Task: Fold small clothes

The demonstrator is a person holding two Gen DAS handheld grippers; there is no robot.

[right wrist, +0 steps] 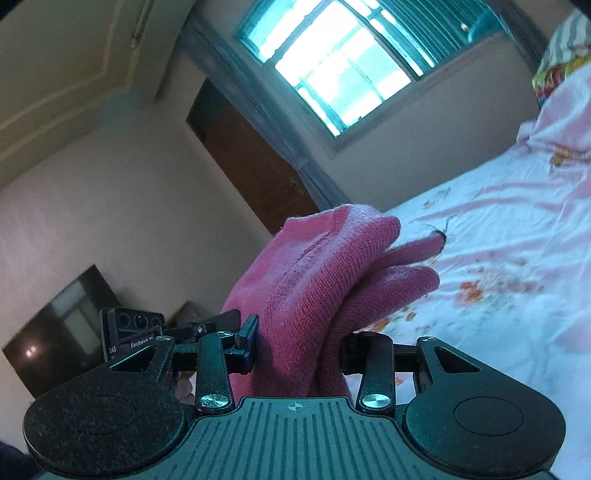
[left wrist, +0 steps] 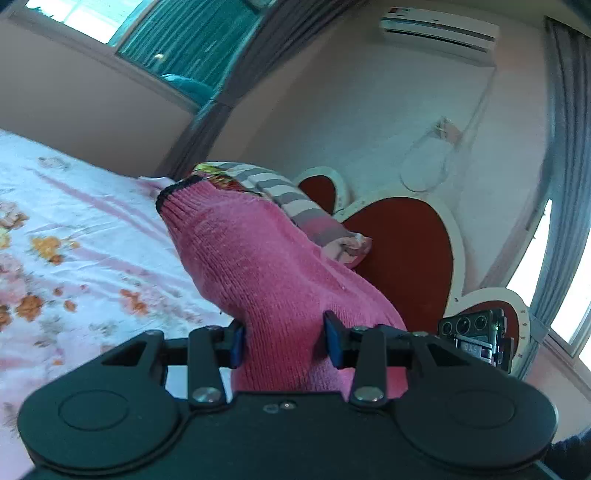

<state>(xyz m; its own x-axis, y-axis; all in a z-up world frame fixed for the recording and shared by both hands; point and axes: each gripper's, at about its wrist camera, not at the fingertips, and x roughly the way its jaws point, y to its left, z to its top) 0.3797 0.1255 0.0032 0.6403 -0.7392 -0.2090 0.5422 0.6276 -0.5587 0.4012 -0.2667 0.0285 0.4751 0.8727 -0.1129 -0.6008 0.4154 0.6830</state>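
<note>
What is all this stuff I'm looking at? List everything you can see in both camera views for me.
pink knitted garment: one, pink with a dark cuff edge, lifted off the bed, gripped in both sets of jaws
bedsheet: one, white with orange flowers and pink stripes, spread over the bed
striped pillow: one, grey and white stripes, at the head of the bed
headboard: one, red heart shapes with white rims, behind the pillow
air conditioner: one, white, high on the wall
window: one, teal frame, bright, on the wall beyond the bed
door: one, brown, left of the window
dark screen: one, black, on the wall at lower left
left gripper: one, black, shut on the garment
right gripper: one, black, shut on the garment
</note>
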